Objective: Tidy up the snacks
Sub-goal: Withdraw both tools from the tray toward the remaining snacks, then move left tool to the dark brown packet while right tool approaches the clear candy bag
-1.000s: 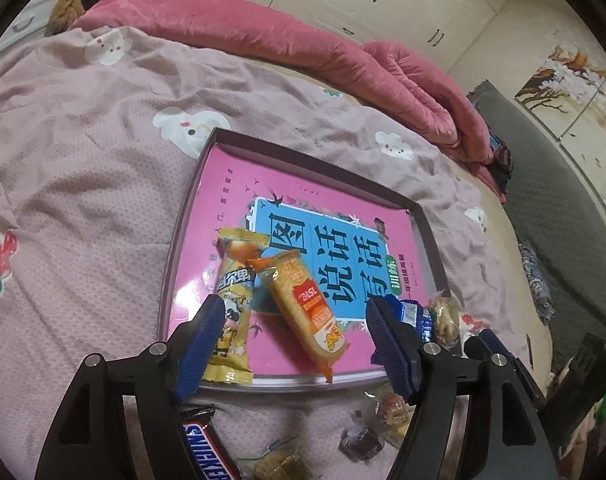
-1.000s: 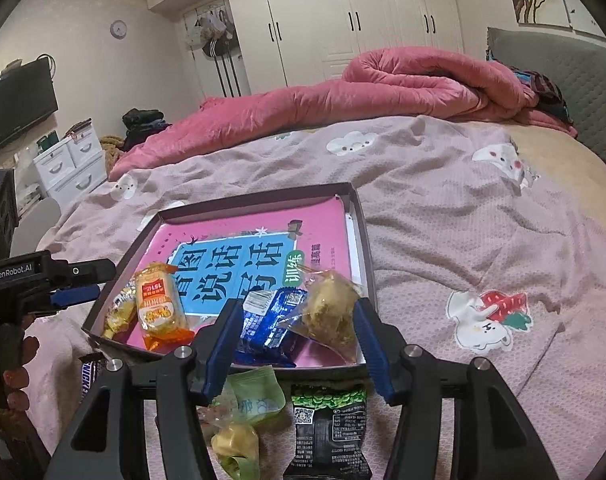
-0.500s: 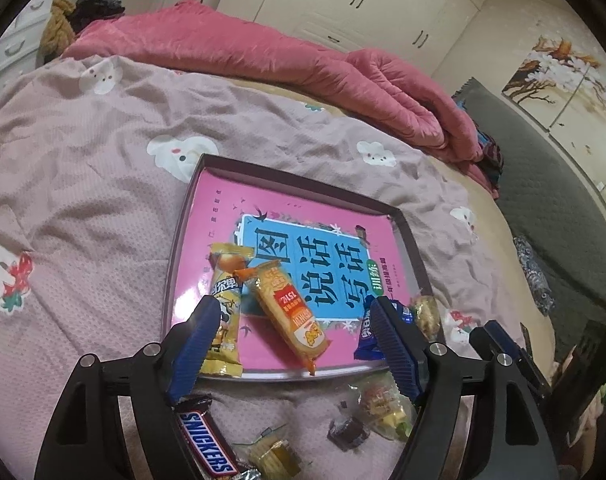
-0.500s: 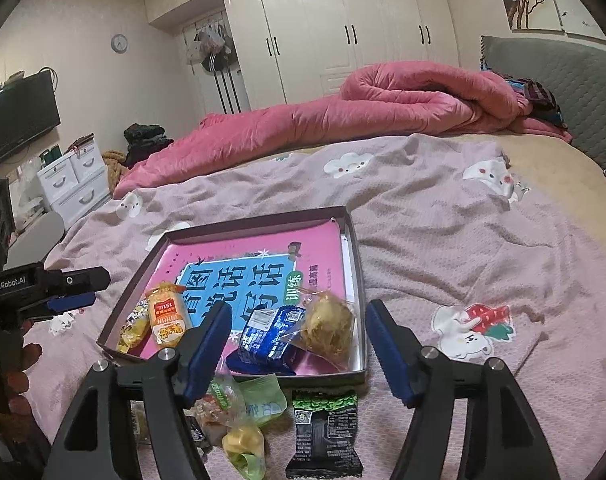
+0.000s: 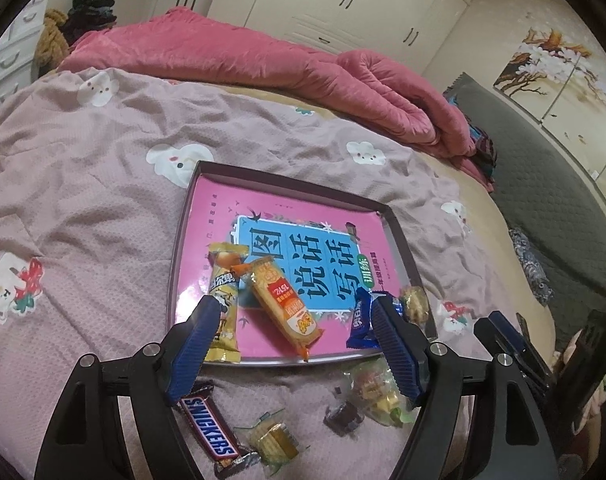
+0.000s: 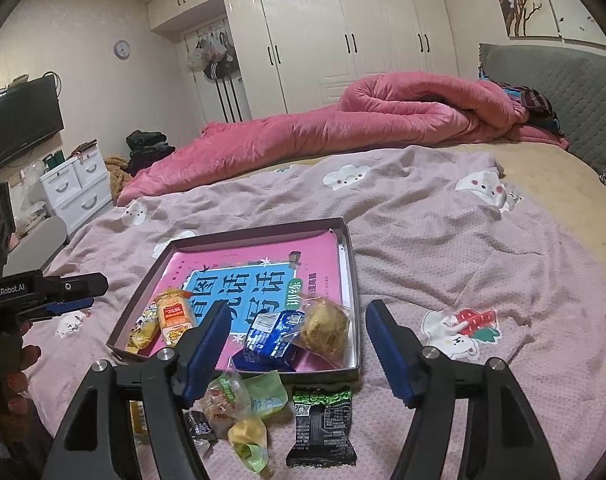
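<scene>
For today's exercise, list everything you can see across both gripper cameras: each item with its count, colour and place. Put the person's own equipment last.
Tray: one, dark-rimmed, pink and blue inside, on the bed.
Orange biscuit pack: one, in tray.
Yellow snack pack: one, in tray beside it.
Blue packet: one, in tray's near corner.
Clear bag: one, yellowish contents, in tray.
Snickers bar: one, brown, on blanket before tray.
Black packet: one, green-topped, on blanket.
Green bag: one, on blanket.
Duvet: one, pink, behind.
Left gripper: open.
Right gripper: open.
</scene>
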`<action>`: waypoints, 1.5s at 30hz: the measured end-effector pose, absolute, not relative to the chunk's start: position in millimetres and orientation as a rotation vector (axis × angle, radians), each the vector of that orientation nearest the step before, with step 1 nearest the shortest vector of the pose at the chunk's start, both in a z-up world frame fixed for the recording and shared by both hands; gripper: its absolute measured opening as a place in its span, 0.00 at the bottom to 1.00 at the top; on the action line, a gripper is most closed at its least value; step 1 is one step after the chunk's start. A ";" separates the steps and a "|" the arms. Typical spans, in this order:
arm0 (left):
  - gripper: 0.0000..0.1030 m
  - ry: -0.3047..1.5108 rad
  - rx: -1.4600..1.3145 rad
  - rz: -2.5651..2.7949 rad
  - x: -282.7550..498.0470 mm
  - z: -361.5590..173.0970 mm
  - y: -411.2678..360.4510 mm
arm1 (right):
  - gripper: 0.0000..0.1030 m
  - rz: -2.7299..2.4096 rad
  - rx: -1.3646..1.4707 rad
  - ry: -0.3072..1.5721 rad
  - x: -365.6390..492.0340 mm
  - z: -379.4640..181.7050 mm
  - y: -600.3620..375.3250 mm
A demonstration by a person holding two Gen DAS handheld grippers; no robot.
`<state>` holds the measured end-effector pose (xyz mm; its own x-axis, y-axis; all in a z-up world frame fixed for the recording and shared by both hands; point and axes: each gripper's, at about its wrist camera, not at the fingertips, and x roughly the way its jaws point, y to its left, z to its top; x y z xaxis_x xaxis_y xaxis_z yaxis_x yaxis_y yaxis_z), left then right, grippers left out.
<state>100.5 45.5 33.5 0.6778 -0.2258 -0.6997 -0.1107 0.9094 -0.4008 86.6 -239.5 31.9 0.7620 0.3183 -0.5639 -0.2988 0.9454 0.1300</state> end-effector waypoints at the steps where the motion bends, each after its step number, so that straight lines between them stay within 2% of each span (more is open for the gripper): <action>1: 0.77 0.829 -0.436 -0.067 99.0 34.5 45.7 | 0.67 0.335 0.033 0.618 85.4 32.5 -239.7; 25: 0.77 0.859 -0.394 -0.111 77.1 40.3 33.2 | 0.68 0.378 -0.005 0.645 56.6 31.1 -228.6; 45: 0.77 0.944 -0.293 -0.161 61.0 20.9 0.6 | 0.68 0.421 -0.031 0.686 38.9 22.8 -220.5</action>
